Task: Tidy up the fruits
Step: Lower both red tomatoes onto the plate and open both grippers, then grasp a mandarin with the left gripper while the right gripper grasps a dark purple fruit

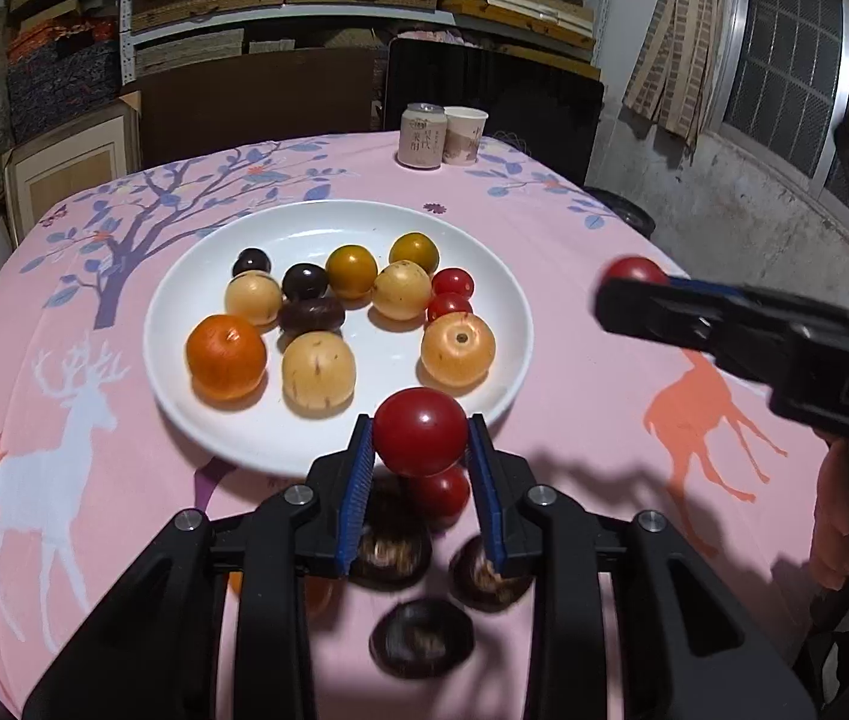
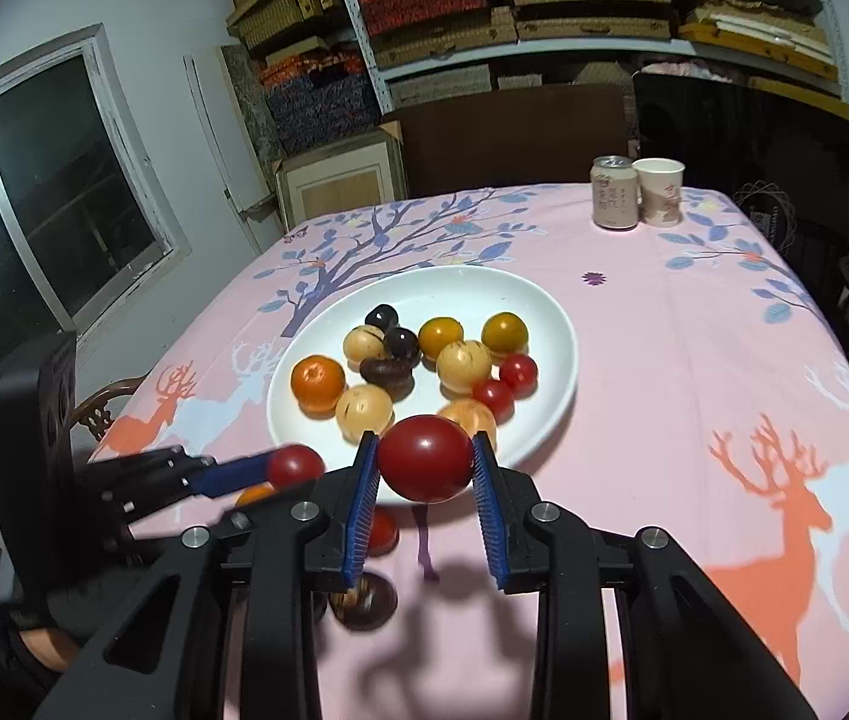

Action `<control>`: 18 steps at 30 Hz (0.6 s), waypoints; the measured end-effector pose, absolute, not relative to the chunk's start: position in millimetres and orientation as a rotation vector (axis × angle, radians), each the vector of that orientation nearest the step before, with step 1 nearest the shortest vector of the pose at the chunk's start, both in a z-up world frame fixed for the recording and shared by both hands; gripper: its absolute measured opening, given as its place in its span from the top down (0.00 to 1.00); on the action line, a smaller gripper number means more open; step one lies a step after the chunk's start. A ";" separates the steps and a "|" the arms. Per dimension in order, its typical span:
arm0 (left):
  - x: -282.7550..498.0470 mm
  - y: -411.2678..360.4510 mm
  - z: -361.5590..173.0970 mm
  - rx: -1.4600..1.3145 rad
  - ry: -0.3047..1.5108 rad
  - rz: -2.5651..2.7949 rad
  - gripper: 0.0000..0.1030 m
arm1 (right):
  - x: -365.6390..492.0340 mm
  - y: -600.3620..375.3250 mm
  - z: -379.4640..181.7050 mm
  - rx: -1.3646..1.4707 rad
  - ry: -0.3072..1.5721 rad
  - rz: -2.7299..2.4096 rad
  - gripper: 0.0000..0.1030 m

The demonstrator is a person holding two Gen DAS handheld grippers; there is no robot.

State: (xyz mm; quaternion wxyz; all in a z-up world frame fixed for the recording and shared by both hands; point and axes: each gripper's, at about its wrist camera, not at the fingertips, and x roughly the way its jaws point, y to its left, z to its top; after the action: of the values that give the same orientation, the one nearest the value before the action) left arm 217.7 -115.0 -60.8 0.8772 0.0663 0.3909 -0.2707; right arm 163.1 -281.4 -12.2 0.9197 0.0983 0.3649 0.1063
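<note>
My left gripper (image 1: 420, 423) is shut on a red cherry tomato (image 1: 421, 444), held above the near rim of the white plate (image 1: 316, 228). My right gripper (image 2: 425, 441) is shut on a second red cherry tomato (image 2: 427, 468), also over the plate's (image 2: 544, 312) near rim. Each gripper shows in the other's view, the right gripper (image 1: 628, 281) at the right and the left gripper (image 2: 283, 469) at the left. The plate holds several fruits: an orange (image 1: 225, 355), pale yellow ones, amber ones, dark ones and two small red tomatoes (image 1: 451, 294).
Loose on the pink tablecloth below the grippers lie another red tomato (image 1: 442, 495), dark chestnut-like pieces (image 1: 421, 639) and an orange fruit (image 2: 253, 495). A can (image 1: 421, 135) and a paper cup (image 1: 465, 135) stand at the far edge. Shelves of boxes fill the back wall.
</note>
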 end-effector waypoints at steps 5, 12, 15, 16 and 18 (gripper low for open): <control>248.6 -132.7 -80.3 0.148 0.872 -0.561 0.71 | 222.6 -268.5 -28.5 0.206 0.830 0.267 0.70; 264.4 -131.6 -95.3 0.135 0.908 -0.553 0.62 | 266.6 -247.6 -55.0 0.161 0.894 0.290 0.64; 263.2 -125.5 -92.3 0.119 0.888 -0.531 0.31 | 261.8 -246.9 -54.3 0.152 0.855 0.286 0.44; 262.3 -122.6 -89.1 0.106 0.877 -0.525 0.25 | 259.3 -248.1 -52.6 0.149 0.842 0.283 0.44; 260.1 -118.3 -82.6 0.094 0.861 -0.527 0.25 | 255.4 -253.1 -48.7 0.151 0.830 0.272 0.43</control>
State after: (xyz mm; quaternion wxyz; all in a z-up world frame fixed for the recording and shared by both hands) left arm 260.1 -118.3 -82.6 0.8743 0.0449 0.4122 -0.2524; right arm 255.4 -253.1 -48.7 0.9034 0.0728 0.4016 0.1315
